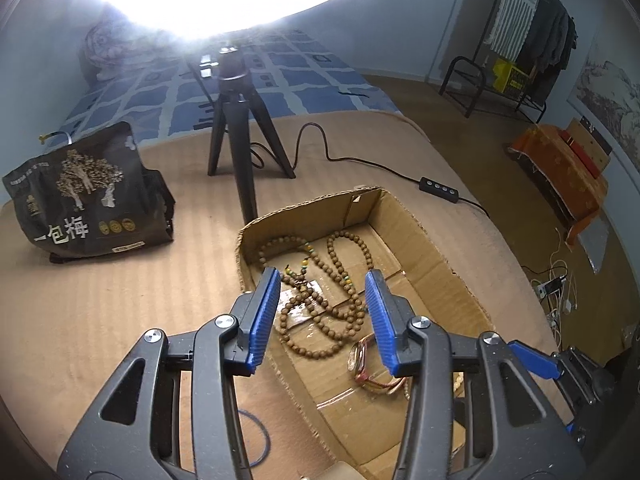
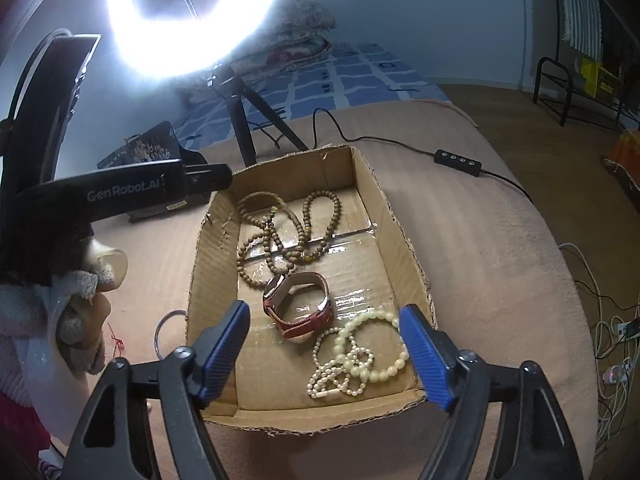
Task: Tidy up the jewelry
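An open cardboard box [image 2: 404, 236] [image 1: 436, 256] lies on the tan bed cover. In it lie a long brown wooden bead necklace [image 2: 280, 236] [image 1: 320, 300], a red-strapped watch [image 2: 298, 306] [image 1: 370, 364], a pale green bead bracelet [image 2: 372, 344] and a small white pearl strand [image 2: 336, 376]. My left gripper [image 1: 324, 276] is open and empty above the box's left part, over the wooden beads. My right gripper [image 2: 324, 312] is open and empty over the near end of the box, with the watch and pearls between its fingers in view.
A ring light on a black tripod [image 1: 240, 120] [image 2: 240, 120] stands behind the box, its cable and remote [image 1: 438, 190] [image 2: 458, 162] to the right. A dark snack bag [image 1: 84, 196] lies left. A thin blue ring [image 1: 256, 440] [image 2: 164, 332] lies left of the box.
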Tool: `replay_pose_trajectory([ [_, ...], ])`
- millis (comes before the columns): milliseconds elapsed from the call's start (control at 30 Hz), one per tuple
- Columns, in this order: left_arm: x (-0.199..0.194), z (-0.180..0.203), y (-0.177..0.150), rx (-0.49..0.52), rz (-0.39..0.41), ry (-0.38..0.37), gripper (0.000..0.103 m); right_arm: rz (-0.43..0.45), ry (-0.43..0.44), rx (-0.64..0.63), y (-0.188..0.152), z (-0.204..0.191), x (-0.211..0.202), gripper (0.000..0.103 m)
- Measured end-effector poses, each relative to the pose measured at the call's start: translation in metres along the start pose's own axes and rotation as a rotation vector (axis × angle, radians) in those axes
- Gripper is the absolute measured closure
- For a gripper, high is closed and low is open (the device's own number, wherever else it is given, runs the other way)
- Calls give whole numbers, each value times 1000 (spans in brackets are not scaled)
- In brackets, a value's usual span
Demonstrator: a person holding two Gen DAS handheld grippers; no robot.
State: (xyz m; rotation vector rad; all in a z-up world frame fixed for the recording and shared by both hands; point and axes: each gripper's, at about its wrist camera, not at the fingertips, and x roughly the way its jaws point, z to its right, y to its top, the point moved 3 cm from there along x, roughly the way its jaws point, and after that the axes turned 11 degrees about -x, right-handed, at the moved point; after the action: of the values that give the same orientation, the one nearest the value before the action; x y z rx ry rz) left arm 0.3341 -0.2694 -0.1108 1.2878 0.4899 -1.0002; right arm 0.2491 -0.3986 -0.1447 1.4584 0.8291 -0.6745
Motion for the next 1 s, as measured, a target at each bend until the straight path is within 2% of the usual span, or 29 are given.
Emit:
replay_pose_trajectory([
  [233, -28, -17, -5, -15, 29, 10, 58, 20, -15, -16, 2, -9, -12, 19],
  [433, -67, -41, -10, -24, 87, 38, 58, 55, -19, -62, 5, -25, -32, 13],
  [600, -101, -66, -21, -14, 124, 72, 58, 77, -22, -107, 4, -43, -50, 12],
  [700, -121, -83, -30, -11, 131, 90, 58, 100, -31, -137, 2, -56, -61, 12],
  [800, -144, -104, -41, -19, 140, 112, 58, 133, -48, -145, -1, -67, -75, 0],
  [867, -155, -117, -49, -27, 140, 121, 58, 176, -56, -153, -4, -77, -88, 0],
  [1000, -176, -143, -67, -42, 143, 145, 58, 204, -66, -196, -5, -95, -105, 0],
])
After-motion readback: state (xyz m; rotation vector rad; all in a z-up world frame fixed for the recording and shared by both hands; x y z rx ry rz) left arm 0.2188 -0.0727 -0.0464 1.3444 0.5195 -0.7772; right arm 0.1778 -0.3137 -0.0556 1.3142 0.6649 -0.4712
